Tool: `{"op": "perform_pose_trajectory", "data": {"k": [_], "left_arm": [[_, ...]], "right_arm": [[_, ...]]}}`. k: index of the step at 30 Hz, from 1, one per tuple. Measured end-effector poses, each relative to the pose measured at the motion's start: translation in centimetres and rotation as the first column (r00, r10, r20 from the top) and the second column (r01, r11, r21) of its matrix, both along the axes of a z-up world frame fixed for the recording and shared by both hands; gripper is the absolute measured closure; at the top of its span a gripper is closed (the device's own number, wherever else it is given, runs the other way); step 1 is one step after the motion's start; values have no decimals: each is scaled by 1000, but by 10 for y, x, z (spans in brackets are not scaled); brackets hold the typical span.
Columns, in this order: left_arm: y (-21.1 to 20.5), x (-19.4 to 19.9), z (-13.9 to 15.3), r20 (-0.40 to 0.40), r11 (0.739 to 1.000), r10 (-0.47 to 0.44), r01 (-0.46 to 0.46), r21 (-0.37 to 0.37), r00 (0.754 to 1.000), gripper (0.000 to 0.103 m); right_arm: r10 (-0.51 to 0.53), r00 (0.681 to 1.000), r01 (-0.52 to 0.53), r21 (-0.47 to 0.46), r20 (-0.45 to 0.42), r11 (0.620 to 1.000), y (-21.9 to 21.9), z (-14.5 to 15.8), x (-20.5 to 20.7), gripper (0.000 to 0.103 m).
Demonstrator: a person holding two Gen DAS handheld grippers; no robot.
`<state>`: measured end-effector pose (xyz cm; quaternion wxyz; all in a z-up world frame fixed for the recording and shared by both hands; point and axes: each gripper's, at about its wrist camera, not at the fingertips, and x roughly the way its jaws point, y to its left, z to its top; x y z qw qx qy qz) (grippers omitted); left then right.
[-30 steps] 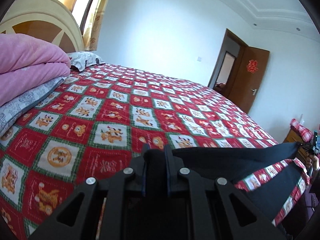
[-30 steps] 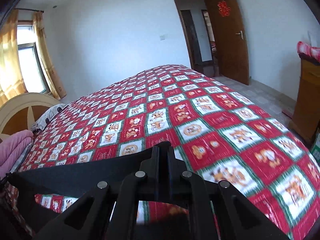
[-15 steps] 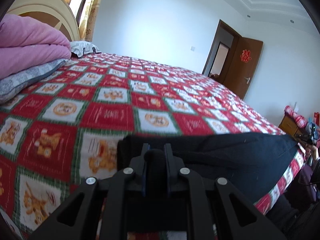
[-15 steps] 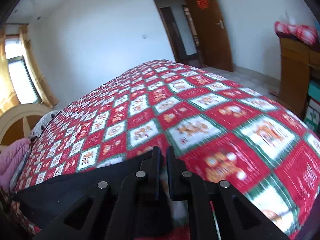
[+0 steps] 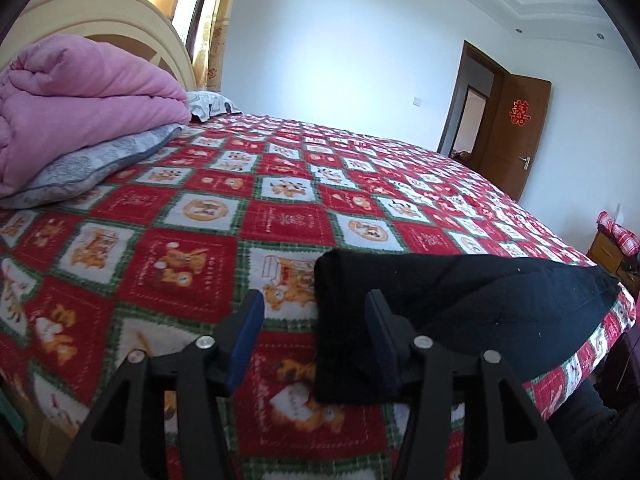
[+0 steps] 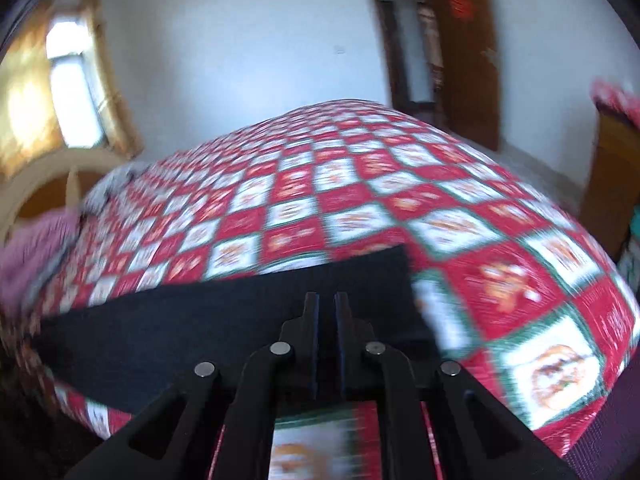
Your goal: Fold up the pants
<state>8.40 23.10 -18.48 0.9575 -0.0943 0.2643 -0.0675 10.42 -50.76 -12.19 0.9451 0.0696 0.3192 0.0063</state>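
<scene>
The black pants (image 5: 460,300) lie flat along the near edge of the red patterned bedspread (image 5: 280,216). My left gripper (image 5: 316,308) is open, its jaws wide apart around the left end of the pants, which rests on the bed between them. In the blurred right wrist view my right gripper (image 6: 326,300) is shut on the right end of the pants (image 6: 200,328), near the cloth's corner, low over the bedspread (image 6: 440,208).
A folded pink quilt (image 5: 80,100) on a grey pillow (image 5: 100,160) sits at the head of the bed by the headboard (image 5: 100,20). A brown door (image 5: 508,136) stands open at the far side. A wooden cabinet (image 5: 612,256) stands beside the bed.
Both grippers lowered the pants from the air onto the bed. My left gripper has opened and let go of its end. My right gripper stays closed on its end and is moving.
</scene>
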Motion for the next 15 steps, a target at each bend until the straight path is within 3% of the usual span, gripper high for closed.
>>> {"op": "perform_pose_trajectory", "data": {"k": [1,2,3,5,10,15], "left_arm": [[-2,-3,0,0,1000,-4,4,9,1000,48],[-5,-5,0,-4,1000,-11,11,18,1000,48],[-7,-7,0,-6,1000,-15,16,21,1000,48],[-15,-7,-1,-17,999,-38,38,9,999,48],[-40,-7,-4,-47,992,-126,125,-10,991,48],[-55,-4,-16,-93,988,-143,148,46,985,48]], "right_arm": [[51,999,-50,-38,0,998,23,2,2,62],[98,995,-98,-62,2,993,43,2,2,42],[148,989,-146,-92,12,985,67,3,2,40],[226,974,-220,-149,26,964,107,2,0,40],[367,930,-362,-287,-37,887,208,-18,8,40],[474,875,-475,-371,-100,798,272,-50,8,40]]}}
